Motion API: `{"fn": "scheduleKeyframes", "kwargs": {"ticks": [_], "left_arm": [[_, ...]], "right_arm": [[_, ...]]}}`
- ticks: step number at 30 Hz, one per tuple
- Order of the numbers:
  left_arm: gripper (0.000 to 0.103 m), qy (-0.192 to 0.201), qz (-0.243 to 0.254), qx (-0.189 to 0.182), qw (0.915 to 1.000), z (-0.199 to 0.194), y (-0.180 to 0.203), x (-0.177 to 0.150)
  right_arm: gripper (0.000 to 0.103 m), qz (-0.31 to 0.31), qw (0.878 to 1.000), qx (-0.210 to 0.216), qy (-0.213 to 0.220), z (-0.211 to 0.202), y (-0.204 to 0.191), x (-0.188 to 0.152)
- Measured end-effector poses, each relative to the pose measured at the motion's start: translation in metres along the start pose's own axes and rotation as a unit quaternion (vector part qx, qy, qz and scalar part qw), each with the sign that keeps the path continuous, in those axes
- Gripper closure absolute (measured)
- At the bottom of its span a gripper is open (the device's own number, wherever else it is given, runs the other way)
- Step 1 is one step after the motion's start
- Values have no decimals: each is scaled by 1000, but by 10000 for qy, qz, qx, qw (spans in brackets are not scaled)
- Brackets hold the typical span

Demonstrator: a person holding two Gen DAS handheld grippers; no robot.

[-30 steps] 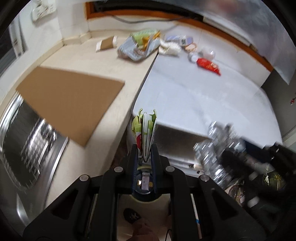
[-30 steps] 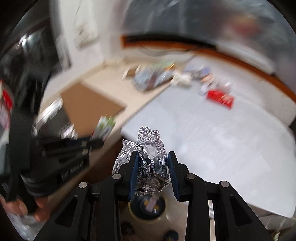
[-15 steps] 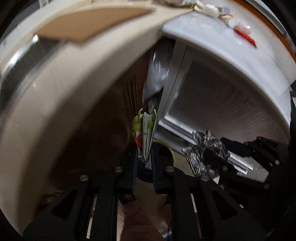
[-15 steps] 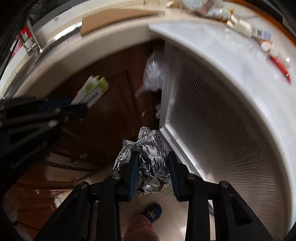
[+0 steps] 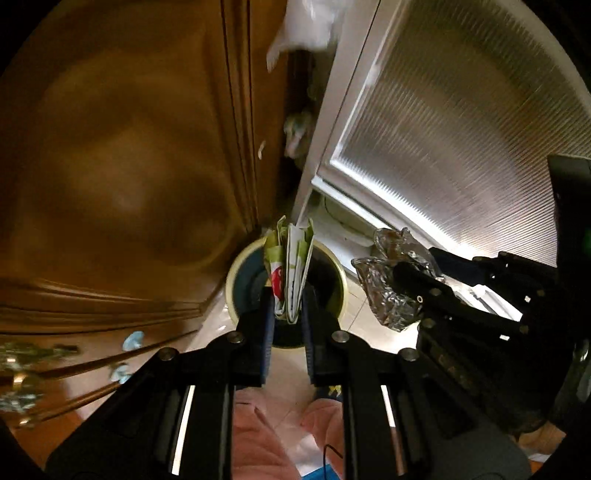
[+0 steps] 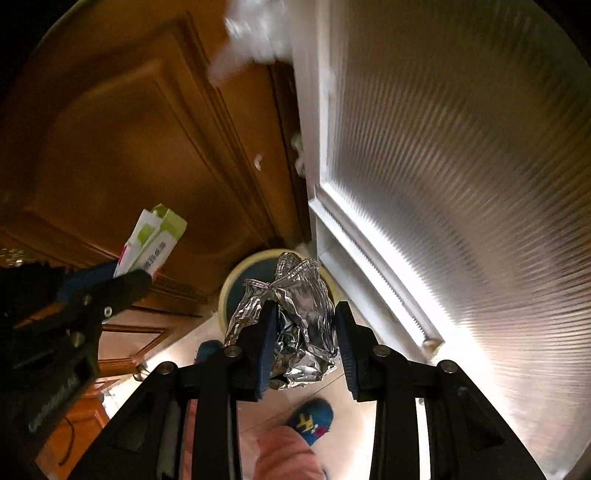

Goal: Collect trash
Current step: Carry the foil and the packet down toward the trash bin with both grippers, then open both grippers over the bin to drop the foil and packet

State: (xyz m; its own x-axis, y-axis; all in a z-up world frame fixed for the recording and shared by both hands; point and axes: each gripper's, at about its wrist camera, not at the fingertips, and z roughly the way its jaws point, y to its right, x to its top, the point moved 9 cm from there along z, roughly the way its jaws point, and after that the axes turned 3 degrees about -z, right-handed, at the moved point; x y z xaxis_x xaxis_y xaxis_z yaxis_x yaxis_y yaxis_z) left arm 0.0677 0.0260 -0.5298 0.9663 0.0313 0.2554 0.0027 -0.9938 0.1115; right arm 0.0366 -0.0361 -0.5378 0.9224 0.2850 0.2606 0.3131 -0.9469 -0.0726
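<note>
Two grippers point steeply down toward one round bin (image 5: 236,273) on the floor, and each has its pads clamped on a piece of trash. Seen from the left wrist, the left gripper (image 5: 287,295) pinches a flattened green-and-white carton (image 5: 290,266) with a red mark, which stands up between its blue pads directly in front of the bin's dark mouth. To the right of the bin in that view, the right gripper (image 5: 399,280) comes in from the side, holding a crumpled ball of foil (image 5: 384,280) just beside the bin's cream rim.

From the right wrist, the right gripper (image 6: 304,325) squeezes the foil (image 6: 295,325) between its pads, and the wad covers most of the bin (image 6: 236,280) behind it. The left gripper (image 6: 136,277) and its carton (image 6: 155,240) sit to the left of the bin, above a brown wooden cabinet door (image 6: 129,147). Right of the bin rises a white-framed ribbed panel (image 6: 461,184). Nearer than the bin, a blue slipper (image 6: 310,421) and pink trouser legs (image 6: 284,458) show on the pale floor. Above the bin, a blurred white plastic bag (image 6: 255,33) hangs in the gap between cabinet and panel.
</note>
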Motion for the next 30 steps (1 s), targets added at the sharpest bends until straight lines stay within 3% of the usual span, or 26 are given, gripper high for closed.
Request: {"fn": "scheduleKeyframes", "kwargs": {"ticks": [6, 10, 14, 18, 20, 30], "left_arm": [[87, -47, 6, 8, 10000, 33, 1, -1], [78, 8, 3, 97, 10000, 43, -2, 6], [54, -41, -91, 164, 9998, 50, -7, 13], [45, -14, -183, 243, 9995, 50, -13, 17], [37, 11, -199, 268, 9994, 47, -15, 17], [35, 178, -218, 280, 9992, -12, -9, 19]], "right_arm": [[71, 411, 9989, 187, -122, 37, 13, -7], [71, 591, 9975, 384, -52, 48, 28, 3], [66, 727, 9956, 584, -26, 59, 31, 16], [51, 753, 9953, 603, 111, 59, 30, 27], [51, 794, 9949, 603, 153, 57, 30, 31], [50, 632, 9962, 567, 170, 21, 22, 33]]}}
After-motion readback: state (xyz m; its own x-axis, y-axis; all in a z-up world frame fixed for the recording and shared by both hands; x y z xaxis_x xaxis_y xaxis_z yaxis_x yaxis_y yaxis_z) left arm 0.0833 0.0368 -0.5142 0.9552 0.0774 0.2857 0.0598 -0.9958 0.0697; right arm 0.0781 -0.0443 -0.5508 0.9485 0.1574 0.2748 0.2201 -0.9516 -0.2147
